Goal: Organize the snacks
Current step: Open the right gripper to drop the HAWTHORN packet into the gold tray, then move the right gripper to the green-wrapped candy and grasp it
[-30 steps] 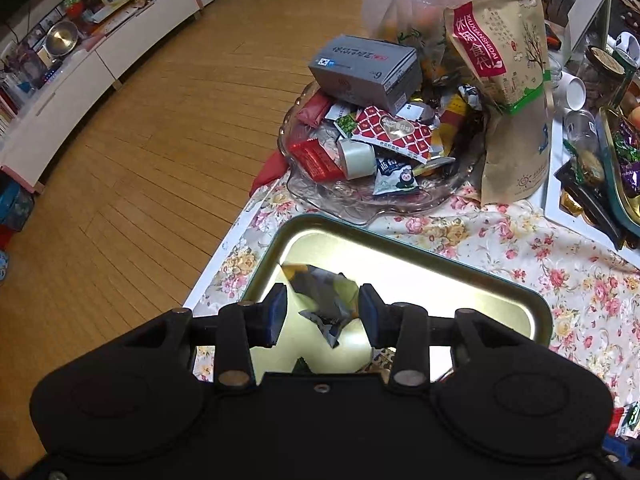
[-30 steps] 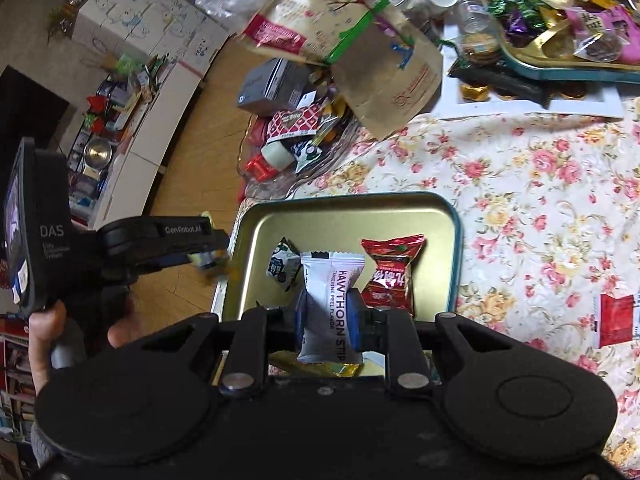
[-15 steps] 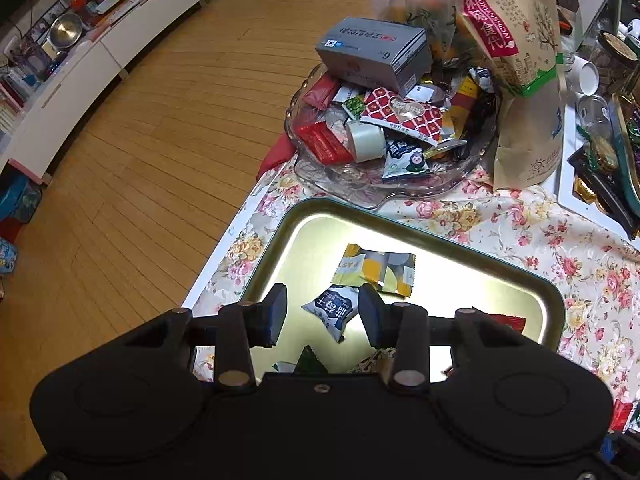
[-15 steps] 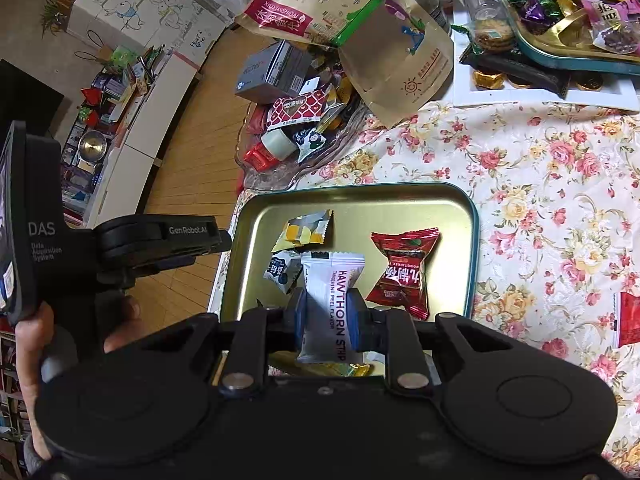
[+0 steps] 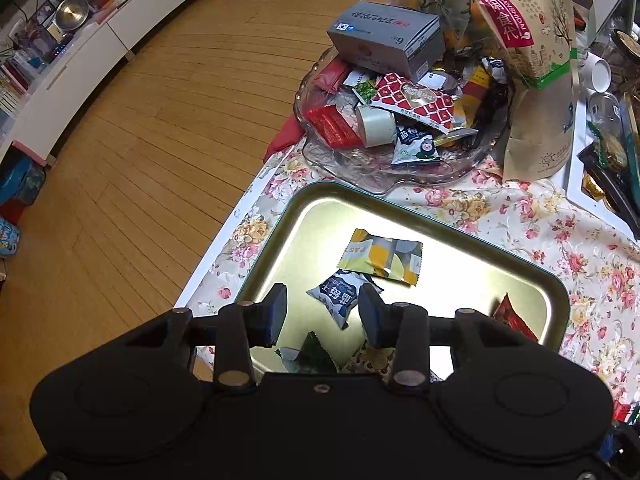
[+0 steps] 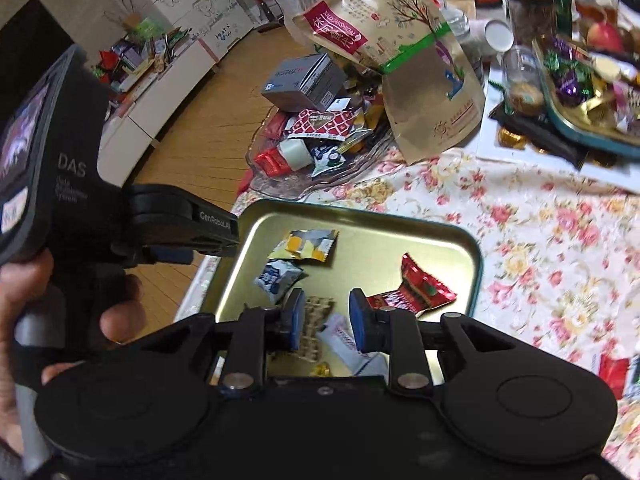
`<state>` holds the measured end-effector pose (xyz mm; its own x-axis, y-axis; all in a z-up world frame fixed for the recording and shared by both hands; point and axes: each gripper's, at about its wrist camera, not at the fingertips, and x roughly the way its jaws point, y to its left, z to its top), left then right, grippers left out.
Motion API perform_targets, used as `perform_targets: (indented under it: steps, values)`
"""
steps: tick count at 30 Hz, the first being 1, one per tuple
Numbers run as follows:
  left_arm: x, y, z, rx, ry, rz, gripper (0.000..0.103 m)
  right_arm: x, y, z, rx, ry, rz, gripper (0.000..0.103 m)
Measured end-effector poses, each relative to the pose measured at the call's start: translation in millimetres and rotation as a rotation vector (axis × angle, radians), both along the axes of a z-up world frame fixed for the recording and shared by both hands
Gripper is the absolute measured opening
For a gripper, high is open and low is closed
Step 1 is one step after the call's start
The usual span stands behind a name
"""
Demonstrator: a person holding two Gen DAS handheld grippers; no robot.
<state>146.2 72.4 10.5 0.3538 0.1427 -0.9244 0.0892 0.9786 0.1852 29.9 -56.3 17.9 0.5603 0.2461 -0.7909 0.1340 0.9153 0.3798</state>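
Left gripper (image 5: 322,312) jaws wide, empty; right gripper (image 6: 323,318) jaws opening over seemingly loose white packet (image 6: 352,346); tray (image 6: 448,236) crowded.

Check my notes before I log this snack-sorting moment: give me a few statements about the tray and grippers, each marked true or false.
1. The red snack packet lies inside the gold tray. True.
2. The left gripper clamps the blue-and-white packet. False: its jaws stand apart, the packet loose on the tray below.
3. The grey box sits on the pile in the glass bowl. True.
4. The tray is empty. False: several packets lie in it.
5. The right gripper squeezes the white packet. False: its jaws are opening, the packet loose.
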Motion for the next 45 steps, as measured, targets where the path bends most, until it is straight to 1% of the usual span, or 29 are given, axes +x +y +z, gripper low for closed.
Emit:
perform_targets:
  steps: [3, 5, 10, 12, 15, 19, 28, 32, 40, 43, 45]
  values:
    - [-3, -4, 2, -0.018, 0.016, -0.009, 0.05, -2, -2, -1, -0.032, 0.01, -0.005, 0.029]
    - [-6, -6, 2, -0.043, 0.035, -0.008, 0.05, -1, -5, -3, -0.045, 0.023, -0.015, 0.029]
    - [-17, -13, 2, -0.159, 0.1, 0.016, 0.05, -5, -12, -5, -0.065, 0.038, -0.036, 0.029]
    - [-24, -20, 3, -0.186, 0.109, 0.011, 0.05, -7, -16, -5, -0.075, 0.04, -0.041, 0.029]
    - [-35, -35, 3, -0.175, 0.11, -0.028, 0.049, -12, -25, -5, -0.086, 0.047, -0.058, 0.03]
    - [-45, -53, 7, -0.182, 0.109, -0.07, 0.049, -21, -41, -7, -0.099, 0.063, -0.087, 0.03]
    - [-73, -96, 1, -0.132, 0.104, -0.181, 0.05, -48, -92, -23, -0.133, 0.125, -0.182, 0.03]
    - [-89, -115, -8, -0.132, 0.134, -0.223, 0.05, -63, -117, -33, -0.158, 0.155, -0.223, 0.03]
    - [-123, -157, -18, -0.126, 0.198, -0.354, 0.05, -91, -163, -46, -0.158, 0.198, -0.322, 0.03]
    - [-131, -167, -18, -0.136, 0.207, -0.391, 0.05, -101, -180, -51, -0.153, 0.209, -0.363, 0.03]
    - [-135, -173, -18, -0.129, 0.205, -0.408, 0.05, -108, -193, -54, -0.153, 0.223, -0.398, 0.03]
